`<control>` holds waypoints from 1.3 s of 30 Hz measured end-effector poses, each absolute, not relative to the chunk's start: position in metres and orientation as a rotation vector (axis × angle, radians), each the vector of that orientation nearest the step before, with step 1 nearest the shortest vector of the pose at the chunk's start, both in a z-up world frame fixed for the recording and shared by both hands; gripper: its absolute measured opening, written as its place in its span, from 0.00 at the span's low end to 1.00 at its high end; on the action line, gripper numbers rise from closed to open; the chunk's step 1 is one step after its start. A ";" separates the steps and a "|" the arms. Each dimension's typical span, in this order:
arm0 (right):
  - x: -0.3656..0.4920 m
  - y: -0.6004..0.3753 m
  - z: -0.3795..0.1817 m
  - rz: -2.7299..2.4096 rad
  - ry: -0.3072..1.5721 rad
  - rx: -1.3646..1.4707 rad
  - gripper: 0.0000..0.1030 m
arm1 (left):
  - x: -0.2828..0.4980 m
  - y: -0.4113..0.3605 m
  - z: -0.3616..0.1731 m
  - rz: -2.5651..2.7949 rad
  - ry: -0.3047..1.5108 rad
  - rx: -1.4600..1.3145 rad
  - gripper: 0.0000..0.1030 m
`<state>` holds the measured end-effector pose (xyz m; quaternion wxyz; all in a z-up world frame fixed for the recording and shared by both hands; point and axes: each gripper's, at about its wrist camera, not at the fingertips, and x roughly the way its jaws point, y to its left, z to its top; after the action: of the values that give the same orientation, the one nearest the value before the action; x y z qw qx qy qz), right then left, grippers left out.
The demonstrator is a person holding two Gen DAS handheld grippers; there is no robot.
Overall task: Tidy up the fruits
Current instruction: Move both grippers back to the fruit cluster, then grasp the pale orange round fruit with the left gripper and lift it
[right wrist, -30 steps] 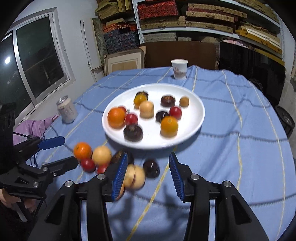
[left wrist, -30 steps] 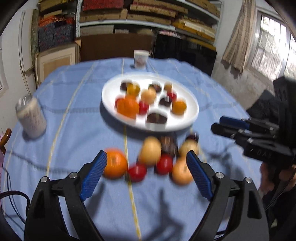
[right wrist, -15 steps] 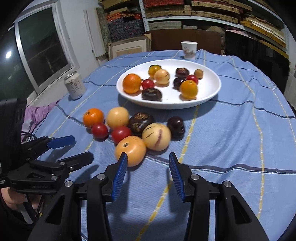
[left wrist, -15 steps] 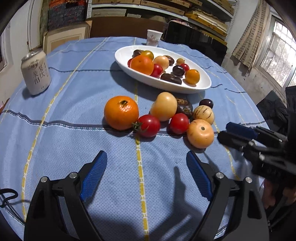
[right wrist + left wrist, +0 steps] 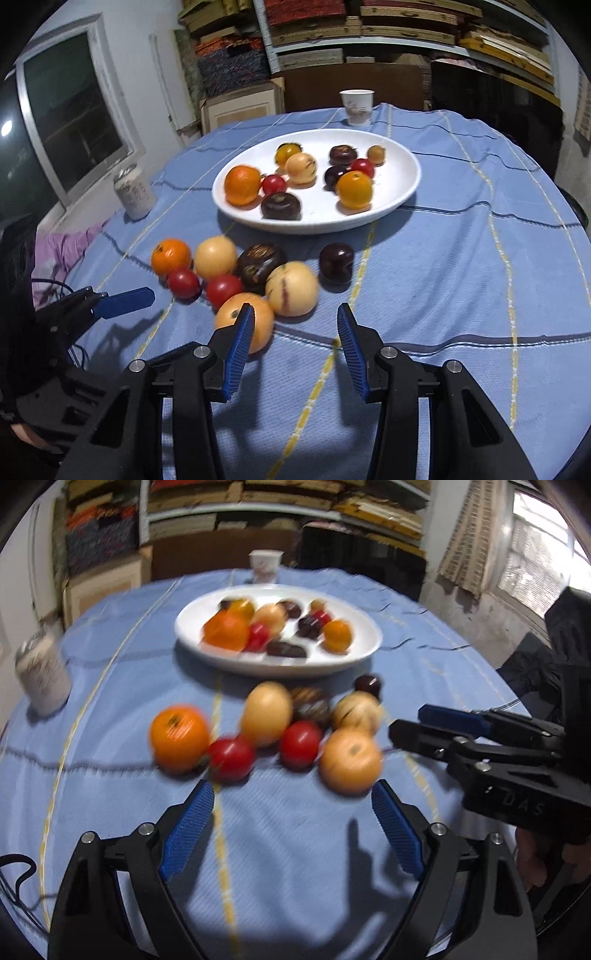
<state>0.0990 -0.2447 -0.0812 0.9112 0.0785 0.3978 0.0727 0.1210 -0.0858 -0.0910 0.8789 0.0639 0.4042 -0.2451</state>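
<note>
A white oval plate [image 5: 402, 184] holds several fruits: oranges, tomatoes, dark plums, a pale melon. In front of it a loose cluster lies on the blue cloth: an orange [image 5: 179, 734], two red tomatoes [image 5: 231, 758], a pale round fruit [image 5: 266, 712], a striped melon [image 5: 291, 284], a dark plum [image 5: 336, 262] and a peach-coloured fruit [image 5: 349, 760]. My left gripper [image 5: 291, 827] stands open just short of the cluster, nothing between its fingers. My right gripper [image 5: 295, 339] is open and empty, its left finger beside the peach-coloured fruit [image 5: 255, 321].
A drink can [image 5: 135, 192] stands at the left of the round table. A paper cup [image 5: 356, 103] stands beyond the plate. Shelves of stacked boxes fill the back wall. A purple cloth [image 5: 62, 251] lies off the table's left edge.
Both grippers have sunk a little toward the table and moved nearer the loose fruit. Their jaws stand as wide as before. No fruit has moved.
</note>
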 end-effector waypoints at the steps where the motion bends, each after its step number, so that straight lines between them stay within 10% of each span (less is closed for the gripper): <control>1: 0.098 -0.250 -0.080 0.136 0.811 0.174 0.45 | 0.123 -0.092 -0.090 -0.512 0.834 0.142 0.82; 7: 0.090 -0.272 -0.083 0.089 0.806 0.208 0.45 | 0.135 -0.121 -0.096 -0.486 0.856 0.186 0.82; 10: 0.089 -0.279 -0.086 0.077 0.805 0.218 0.46 | 0.135 -0.136 -0.104 -0.482 0.889 0.248 0.65; 23: 0.088 -0.282 -0.091 0.073 0.814 0.214 0.46 | 0.140 -0.145 -0.109 -0.507 0.887 0.280 0.75; 26: 0.086 -0.283 -0.089 0.071 0.811 0.219 0.46 | 0.139 -0.136 -0.103 -0.526 0.869 0.226 0.61; 28: 0.085 -0.284 -0.087 0.069 0.811 0.216 0.46 | 0.131 -0.125 -0.093 -0.553 0.812 0.175 0.28; 35: 0.091 -0.280 -0.091 0.076 0.849 0.195 0.46 | 0.138 -0.094 -0.093 -0.536 0.838 0.070 0.28; 39: 0.091 -0.280 -0.090 0.069 0.845 0.204 0.46 | 0.131 -0.110 -0.089 -0.576 0.821 0.130 0.47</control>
<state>0.0907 -0.2795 -0.0899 0.9065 0.0987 0.4092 0.0332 0.1307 -0.1104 -0.0892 0.8748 0.0621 0.3933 -0.2759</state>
